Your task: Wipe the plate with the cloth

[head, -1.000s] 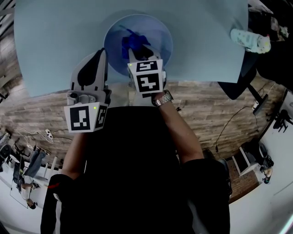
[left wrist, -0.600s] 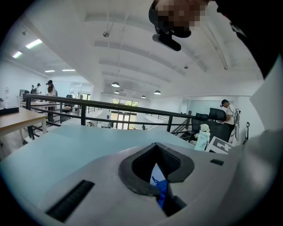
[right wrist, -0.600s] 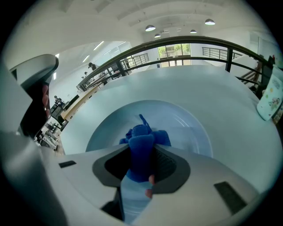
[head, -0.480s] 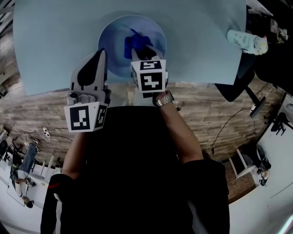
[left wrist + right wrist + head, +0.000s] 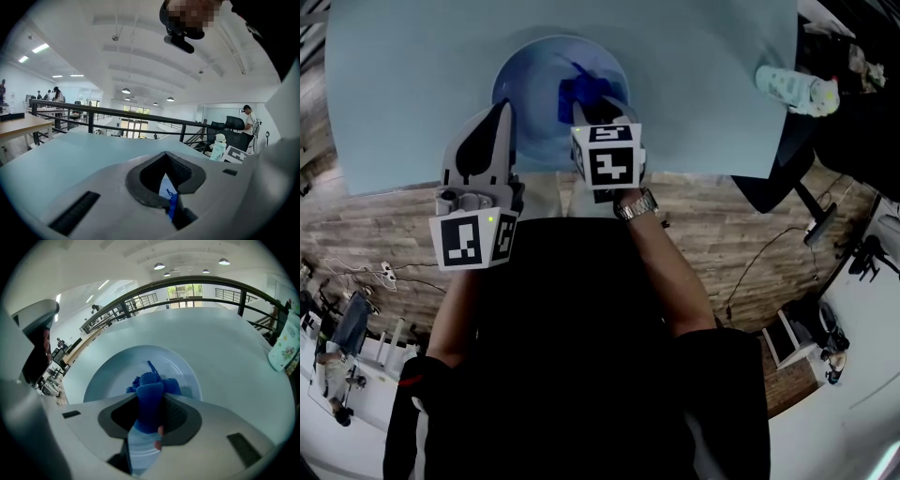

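Right gripper (image 5: 584, 101) is clamped hard on the cloth, jaws closed onto the blue bundle and reaching out over the plate. Big picture now: a pale blue table (image 5: 412, 94) fills the far part of the scene, its near edge running just beyond the person's body, wood flooring below it. On that table, close to the near edge and about midway across, sits the round blue plate (image 5: 525, 89). Left gripper (image 5: 502, 111) lies along the plate's left side, tip right at the near-left rim, jaws drawn together with nothing between them; only a thin sliver of plate and a scrap of blue show through the slit. Whether it presses on the rim, I cannot tell. Over to the cloth (image 5: 149, 380): deep blue, bunched up, its front end spilling past the right gripper's jaw tips and lying on the plate's right half, one thin strand sticking out toward the far side. Far right, at the table's edge and well apart from the plate, lies a small pale patterned object (image 5: 787, 86). A metal watch (image 5: 635, 203) is on the right wrist.
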`<action>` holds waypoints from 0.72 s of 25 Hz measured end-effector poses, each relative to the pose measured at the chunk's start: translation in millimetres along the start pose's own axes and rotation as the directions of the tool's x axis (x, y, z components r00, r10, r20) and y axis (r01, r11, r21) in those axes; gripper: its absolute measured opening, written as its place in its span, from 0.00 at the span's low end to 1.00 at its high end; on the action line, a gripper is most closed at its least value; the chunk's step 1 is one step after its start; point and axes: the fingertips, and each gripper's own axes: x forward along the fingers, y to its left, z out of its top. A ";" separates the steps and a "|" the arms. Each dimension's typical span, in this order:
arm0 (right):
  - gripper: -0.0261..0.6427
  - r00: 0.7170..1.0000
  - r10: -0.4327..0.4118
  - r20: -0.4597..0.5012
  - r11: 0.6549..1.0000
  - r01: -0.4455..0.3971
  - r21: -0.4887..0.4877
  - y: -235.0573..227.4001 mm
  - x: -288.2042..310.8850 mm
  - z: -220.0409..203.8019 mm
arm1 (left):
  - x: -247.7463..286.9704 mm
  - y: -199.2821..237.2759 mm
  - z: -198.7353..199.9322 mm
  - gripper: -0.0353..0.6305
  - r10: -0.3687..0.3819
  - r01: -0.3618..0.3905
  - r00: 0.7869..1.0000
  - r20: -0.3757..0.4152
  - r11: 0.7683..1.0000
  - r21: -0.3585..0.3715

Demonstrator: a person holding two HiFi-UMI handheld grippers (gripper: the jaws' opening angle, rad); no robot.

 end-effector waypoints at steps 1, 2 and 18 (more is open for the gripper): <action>0.22 1.000 -0.006 -0.004 1.000 0.006 0.000 -2.5 -0.6 -0.6 | 0.6 -1.3 0.2 0.06 0.001 -0.001 1.000 0.001 1.000 -0.001; 0.22 1.000 -0.013 -0.007 1.000 0.013 0.002 -5.5 -1.1 -1.4 | 1.4 -2.6 0.2 0.06 0.001 -0.001 1.000 0.002 1.000 -0.003; 0.22 0.996 -0.090 0.007 0.990 0.089 0.105 -4.8 -18.6 -6.0 | -16.4 19.8 5.6 0.06 -0.021 0.021 1.000 0.011 1.000 0.010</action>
